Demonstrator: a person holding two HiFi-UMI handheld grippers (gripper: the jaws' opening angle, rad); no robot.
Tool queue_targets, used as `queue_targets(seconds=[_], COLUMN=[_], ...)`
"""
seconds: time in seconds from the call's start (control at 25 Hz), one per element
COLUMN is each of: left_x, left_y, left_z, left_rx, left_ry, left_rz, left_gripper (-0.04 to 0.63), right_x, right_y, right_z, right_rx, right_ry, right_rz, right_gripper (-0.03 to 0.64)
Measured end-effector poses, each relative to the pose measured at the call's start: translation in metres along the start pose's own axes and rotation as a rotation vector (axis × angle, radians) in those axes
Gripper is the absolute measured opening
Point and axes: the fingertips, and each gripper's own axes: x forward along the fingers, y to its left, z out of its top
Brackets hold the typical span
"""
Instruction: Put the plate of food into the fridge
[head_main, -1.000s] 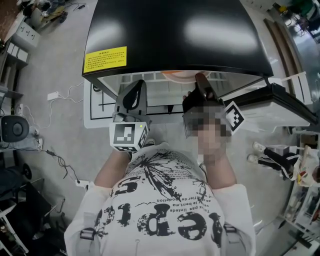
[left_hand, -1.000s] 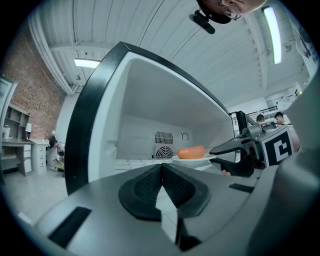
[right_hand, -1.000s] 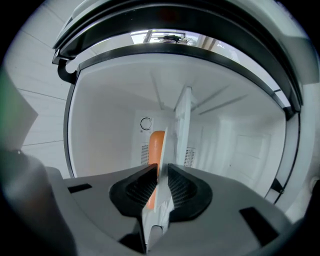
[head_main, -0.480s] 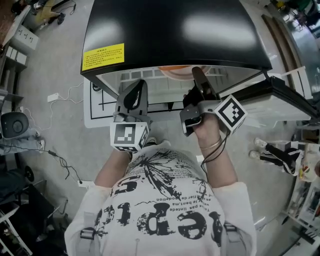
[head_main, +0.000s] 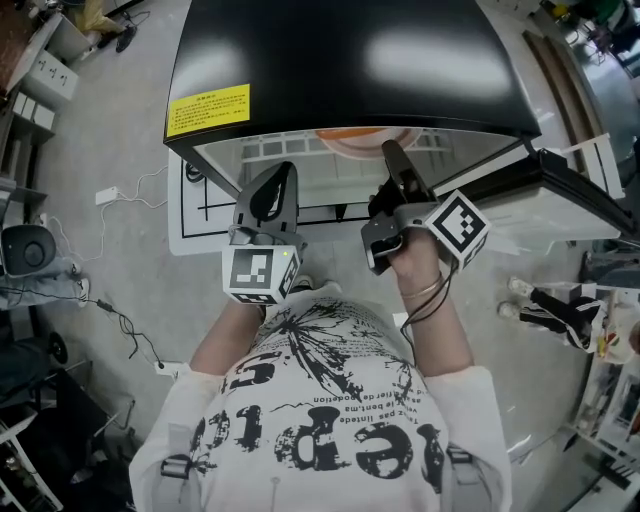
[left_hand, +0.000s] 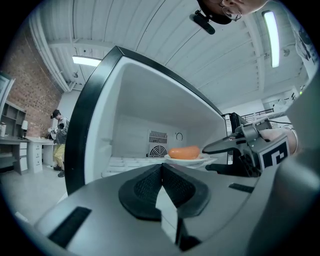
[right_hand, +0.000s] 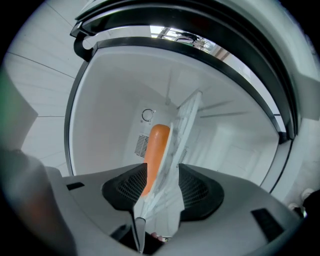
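Head view: fridge (head_main: 350, 60) fills top centre, black top, yellow label (head_main: 208, 108) on its upper left, door (head_main: 570, 195) swung open at right. The plate (head_main: 358, 140) with orange food only peeks out under the front edge of the fridge top. Left gripper (head_main: 278, 172) sits lower left of the opening and points in, well apart from the plate. Right gripper (head_main: 392, 152) is at centre right, its tip at the plate edge. Each one's marker cube faces the camera.

Left gripper view: jaws together at bottom centre, nothing between them. Past them is the white fridge interior, with a vent (left_hand: 157, 145) on the back wall. Plate (left_hand: 176, 158) lies flat on the shelf at centre right, food (left_hand: 184, 151) on top. Right gripper (left_hand: 207, 158) comes in from the right edge, one jaw above the plate rim and one below. A person (left_hand: 59, 135) stands far left, outside the fridge.

Right gripper view: frame is rolled, so the plate (right_hand: 175, 150) shows edge-on and runs from bottom centre to upper centre, food (right_hand: 156, 147) on its left face. Jaws are opening, at wide spread, plate rim between the pads (right_hand: 200, 187) but not clamped. Fridge back wall lies behind.
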Motion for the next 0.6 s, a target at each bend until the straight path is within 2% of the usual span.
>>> queue_targets(seconds=[0.08, 0.32, 0.36, 0.44, 0.48, 0.6], left_x=[-0.001, 0.002, 0.003, 0.005, 0.005, 0.008], left_y=[-0.001, -0.008, -0.009, -0.012, -0.014, -0.021], left_z=[0.0, 0.001, 0.001, 0.001, 0.0, 0.0], left_rx=[0.001, -0.005, -0.006, -0.011, -0.013, -0.013], left_ry=[-0.001, -0.008, -0.007, -0.006, -0.005, -0.002], left_rz=[-0.002, -0.019, -0.023, -0.031, -0.036, -0.054], left_gripper=[0.008, 0.008, 0.008, 0.008, 0.008, 0.008], right_x=[-0.002, -0.018, -0.019, -0.021, -0.023, -0.028], right_y=[-0.004, -0.005, -0.007, -0.011, -0.014, -0.02], right_z=[-0.01, -0.026, -0.027, -0.03, -0.031, -0.031], right_rx=[0.001, -0.098, -0.102, -0.126, -0.139, -0.195], right_ry=[0.035, 0.087, 0.096, 0.112, 0.114, 0.105], right_rz=[0.011, 0.077, 0.08, 0.075, 0.056, -0.004], right_gripper=[0.172, 0.17, 0.155, 0.048, 0.023, 0.002])
